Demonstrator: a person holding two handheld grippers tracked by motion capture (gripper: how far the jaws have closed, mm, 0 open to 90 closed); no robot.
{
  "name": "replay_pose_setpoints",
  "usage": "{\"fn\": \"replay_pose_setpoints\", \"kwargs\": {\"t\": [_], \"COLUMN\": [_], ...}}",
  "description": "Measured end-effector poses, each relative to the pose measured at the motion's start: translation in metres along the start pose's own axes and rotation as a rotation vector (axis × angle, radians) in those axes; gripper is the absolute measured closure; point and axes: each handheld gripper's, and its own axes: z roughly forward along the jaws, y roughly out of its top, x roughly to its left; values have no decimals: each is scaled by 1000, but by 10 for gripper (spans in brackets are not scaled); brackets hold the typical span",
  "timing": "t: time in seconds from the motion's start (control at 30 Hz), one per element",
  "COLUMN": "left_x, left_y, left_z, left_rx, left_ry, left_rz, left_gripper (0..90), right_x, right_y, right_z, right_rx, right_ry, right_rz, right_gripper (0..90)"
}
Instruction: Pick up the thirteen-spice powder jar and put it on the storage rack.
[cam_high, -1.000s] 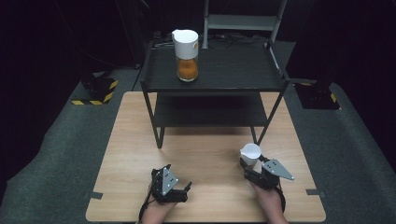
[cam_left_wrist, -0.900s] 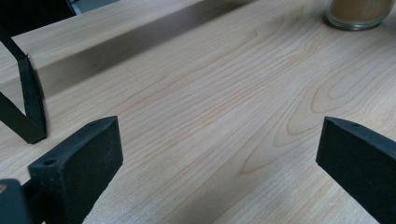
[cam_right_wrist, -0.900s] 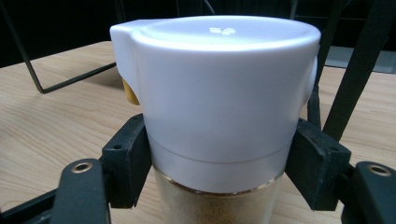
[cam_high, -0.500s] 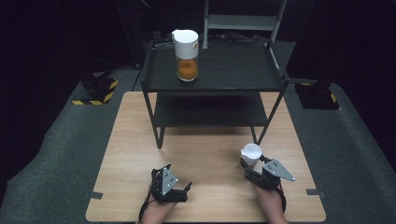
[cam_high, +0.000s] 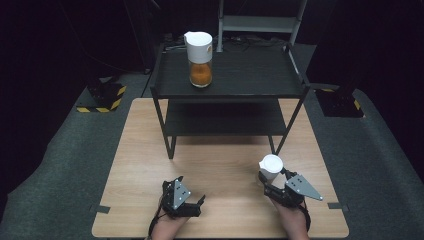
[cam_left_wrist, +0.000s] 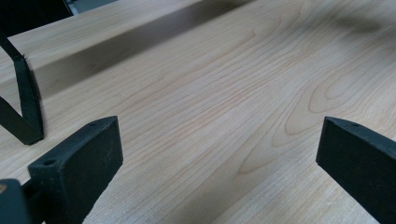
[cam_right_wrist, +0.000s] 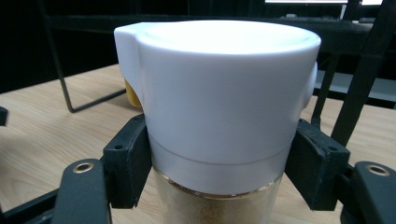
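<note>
Right gripper (cam_high: 270, 181) is clamped on the jar (cam_right_wrist: 217, 116) just under its white lid, prob so it stays upright over the table (cam_high: 220, 165), near the rack (cam_high: 230, 92). Left gripper (cam_high: 187, 200) rests w/ jaws wide apart, nothing between them.

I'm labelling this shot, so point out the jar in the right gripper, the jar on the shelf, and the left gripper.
held jar (cam_right_wrist: 219, 107), right gripper view, white lid.
shelf jar (cam_high: 200, 74), high view, orange-filled glass.
left gripper (cam_high: 195, 206), high view, between its fingers.
</note>
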Motion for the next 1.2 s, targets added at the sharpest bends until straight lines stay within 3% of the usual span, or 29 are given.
{"fn": "replay_pose_setpoints", "kwargs": {"t": [0.8,1.2], "left_x": [3,4], "left_y": [-2,-2], "left_z": [-1,-1], "left_rx": [-9,-11], "left_ry": [-12,-17], "left_rz": [-10,-16], "left_gripper": [8,8], "right_x": [6,3], "right_y": [28,66], "right_z": [-7,-10], "right_rx": [-62,-120], "right_ry": [33,39], "right_rz": [-13,-43], "right_gripper": [305,305]}}
